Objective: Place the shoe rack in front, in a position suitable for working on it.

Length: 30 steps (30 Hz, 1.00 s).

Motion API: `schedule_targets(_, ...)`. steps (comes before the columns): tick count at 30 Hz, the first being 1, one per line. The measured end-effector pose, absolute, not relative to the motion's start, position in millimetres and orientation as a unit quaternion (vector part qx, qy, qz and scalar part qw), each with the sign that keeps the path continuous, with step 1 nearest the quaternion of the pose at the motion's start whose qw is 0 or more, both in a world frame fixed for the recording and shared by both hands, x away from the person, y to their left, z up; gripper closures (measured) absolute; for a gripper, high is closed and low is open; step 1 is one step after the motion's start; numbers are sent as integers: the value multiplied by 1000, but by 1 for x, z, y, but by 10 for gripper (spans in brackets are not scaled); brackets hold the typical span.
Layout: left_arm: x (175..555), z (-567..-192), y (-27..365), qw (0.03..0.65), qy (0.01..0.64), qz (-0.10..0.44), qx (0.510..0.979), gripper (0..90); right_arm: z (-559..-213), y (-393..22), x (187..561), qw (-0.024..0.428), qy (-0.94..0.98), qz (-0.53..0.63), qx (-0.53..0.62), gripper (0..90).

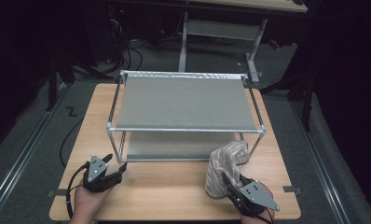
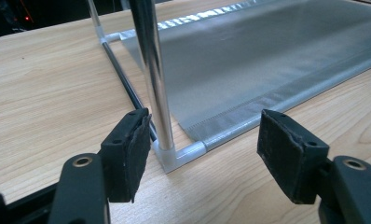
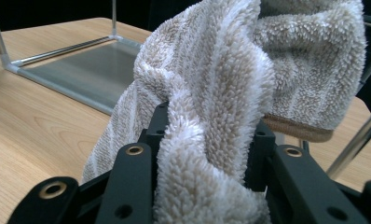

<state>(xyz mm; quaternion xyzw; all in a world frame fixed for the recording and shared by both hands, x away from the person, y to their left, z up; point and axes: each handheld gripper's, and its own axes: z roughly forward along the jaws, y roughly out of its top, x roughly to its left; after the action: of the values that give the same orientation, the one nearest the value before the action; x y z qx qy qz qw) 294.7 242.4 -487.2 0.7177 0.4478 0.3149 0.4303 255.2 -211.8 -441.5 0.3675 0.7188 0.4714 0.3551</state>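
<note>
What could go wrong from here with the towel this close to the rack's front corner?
The towel, clamped in the right gripper, bulges against the rack by its front right post; it could snag there or nudge the light frame. Its loose end drags on the table. The left gripper is open around the left post, so nothing steadies the rack.

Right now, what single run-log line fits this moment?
right hand-held gripper: shut on striped towel | towel: at rack front right corner | left hand-held gripper: open, by rack's front left post | table: wooden

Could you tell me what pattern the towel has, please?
Beige and white stripes on the towel; clearest in the right gripper view.
</note>
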Motion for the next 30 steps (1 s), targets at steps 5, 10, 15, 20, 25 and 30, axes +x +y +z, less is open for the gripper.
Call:
schedule_targets(5, 294, -489, 245, 433, 455, 306, 715, 346, -438, -213, 261, 353, 716, 471, 375, 626)
schedule_targets(10, 294, -489, 247, 433, 456, 306, 715, 346, -434, -215, 283, 348, 719, 451, 399, 627)
schedule_targets(15, 295, -489, 248, 433, 458, 310, 712, 343, -434, -210, 305, 353, 719, 442, 405, 626)
schedule_targets(20, 294, -489, 250, 435, 464, 308, 708, 343, -442, -210, 307, 361, 699, 456, 416, 626)
schedule_targets(25, 294, -490, 250, 433, 466, 308, 707, 343, -444, -216, 308, 360, 699, 446, 427, 625)
schedule_targets(30, 292, -487, 251, 435, 470, 316, 700, 341, -447, -221, 312, 357, 696, 443, 438, 625)
